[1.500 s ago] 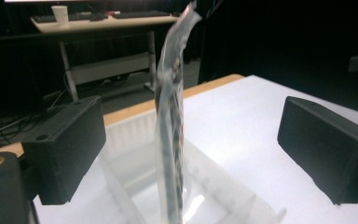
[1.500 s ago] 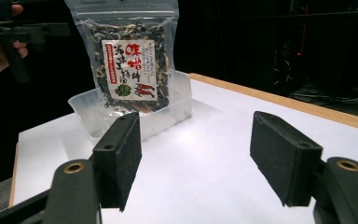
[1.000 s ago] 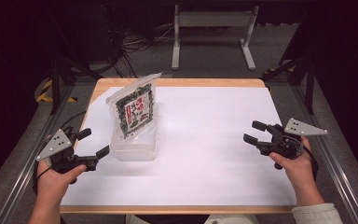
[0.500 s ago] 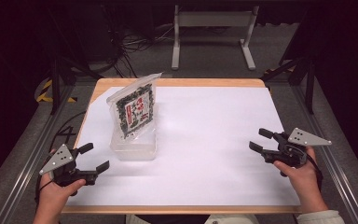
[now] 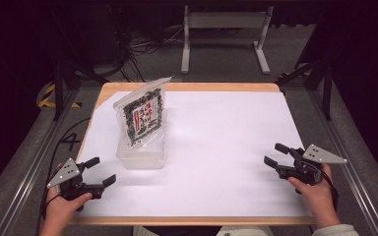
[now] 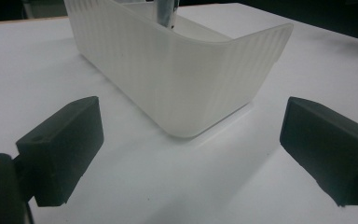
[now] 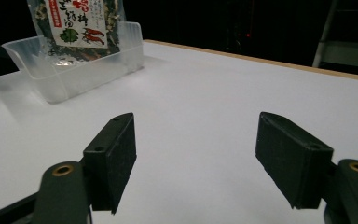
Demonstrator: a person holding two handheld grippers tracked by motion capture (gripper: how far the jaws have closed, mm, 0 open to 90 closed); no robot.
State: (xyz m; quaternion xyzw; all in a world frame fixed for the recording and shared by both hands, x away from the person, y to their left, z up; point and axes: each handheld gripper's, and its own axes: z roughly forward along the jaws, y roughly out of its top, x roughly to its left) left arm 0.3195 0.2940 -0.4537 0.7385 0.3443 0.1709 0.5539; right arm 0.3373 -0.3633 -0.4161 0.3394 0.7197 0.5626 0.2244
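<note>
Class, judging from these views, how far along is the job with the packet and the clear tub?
Done: the packet stands upright in the clear tub. In hand: nothing; left tongs and right tongs are open and apart from the tub, near the table's front edge. Left: seemingly nothing.

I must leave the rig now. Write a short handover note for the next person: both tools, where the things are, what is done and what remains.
Left tool: open, holding nothing, near the table's front left corner, apart from the tub.
Right tool: open, holding nothing, near the front right edge.
Things: a translucent plastic tub sits on the white table, left of centre. A printed snack packet stands inside it, leaning.
Done: the packet is in the tub and released.
Left: probably nothing with these two things; check whether the leaning packet should be straightened.
</note>
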